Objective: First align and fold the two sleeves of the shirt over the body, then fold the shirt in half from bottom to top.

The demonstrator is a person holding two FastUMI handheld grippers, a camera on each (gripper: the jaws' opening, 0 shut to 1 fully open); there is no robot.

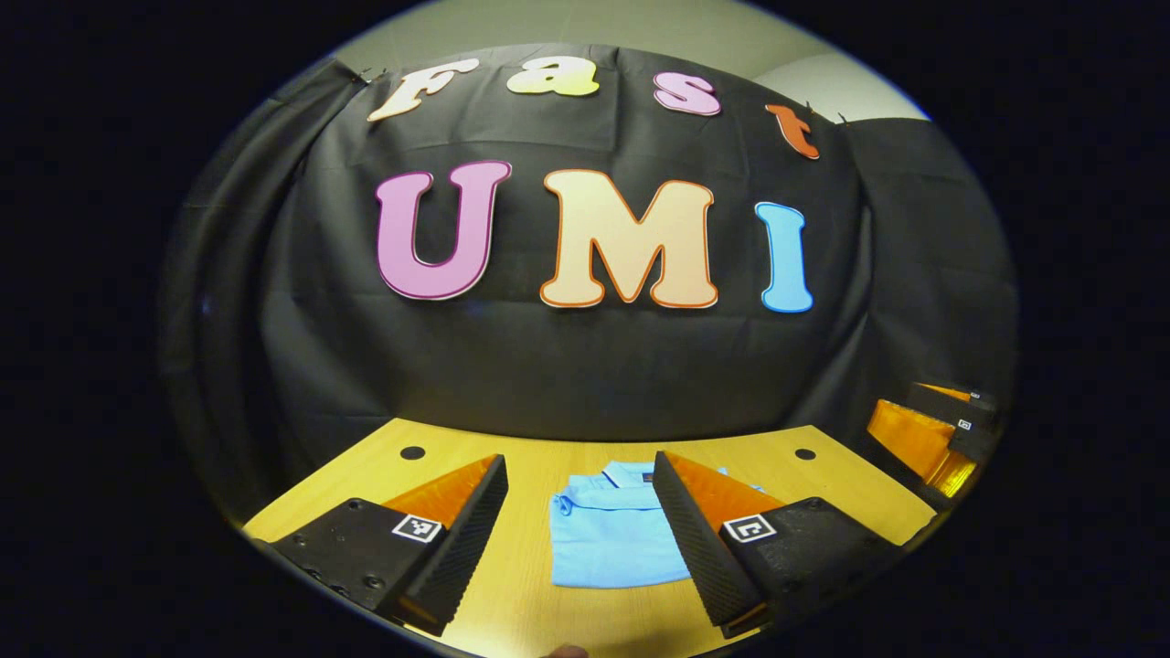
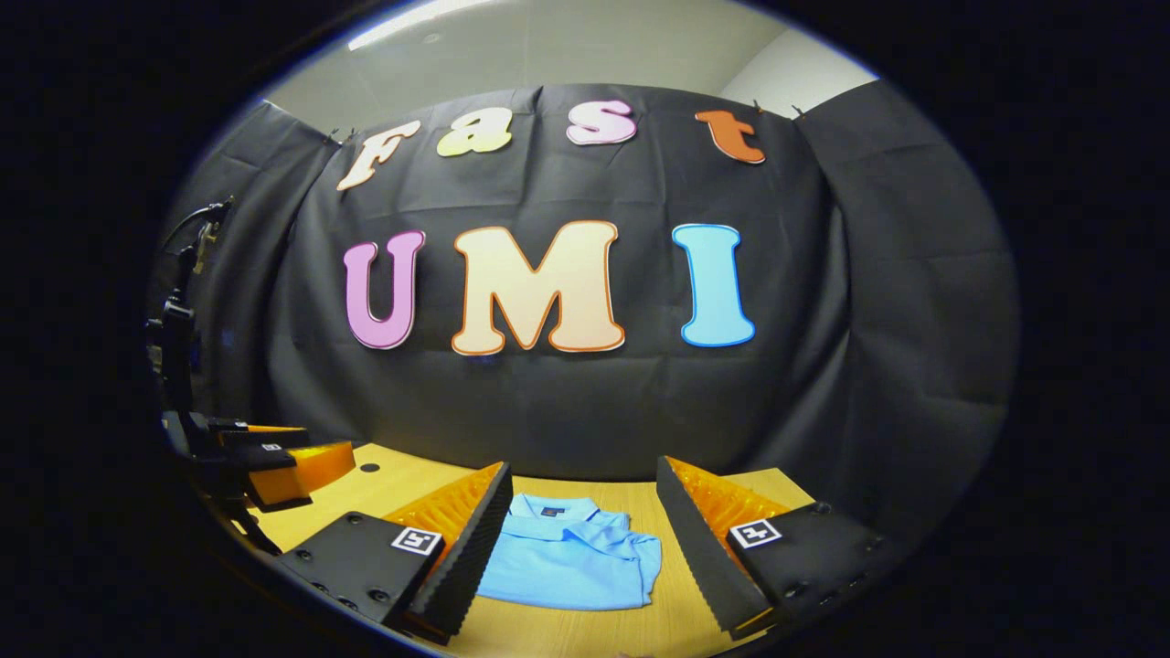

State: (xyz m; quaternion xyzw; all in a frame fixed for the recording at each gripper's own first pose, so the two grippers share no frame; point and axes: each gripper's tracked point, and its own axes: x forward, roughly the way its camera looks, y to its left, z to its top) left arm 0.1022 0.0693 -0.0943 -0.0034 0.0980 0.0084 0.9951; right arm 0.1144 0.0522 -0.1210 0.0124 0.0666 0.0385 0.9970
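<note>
Hovering with fingers apart and empty, left tool [image 1: 580, 539] and right tool [image 2: 585, 548] should lift straight off the folded light-blue cotton polo shirt [image 2: 567, 567] on the yellow wooden desk [image 1: 521, 603], leaving its edges squared.

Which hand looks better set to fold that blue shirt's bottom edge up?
Right, probably. In the right gripper view the shirt lies centred between the fingers of the open right gripper; in the left gripper view it sits off-centre, partly behind one finger of the open left gripper.

Recording booth: black cloth wall [image 2: 585, 402] draped behind wooden table [image 1: 512, 585], plain ceiling above
</note>
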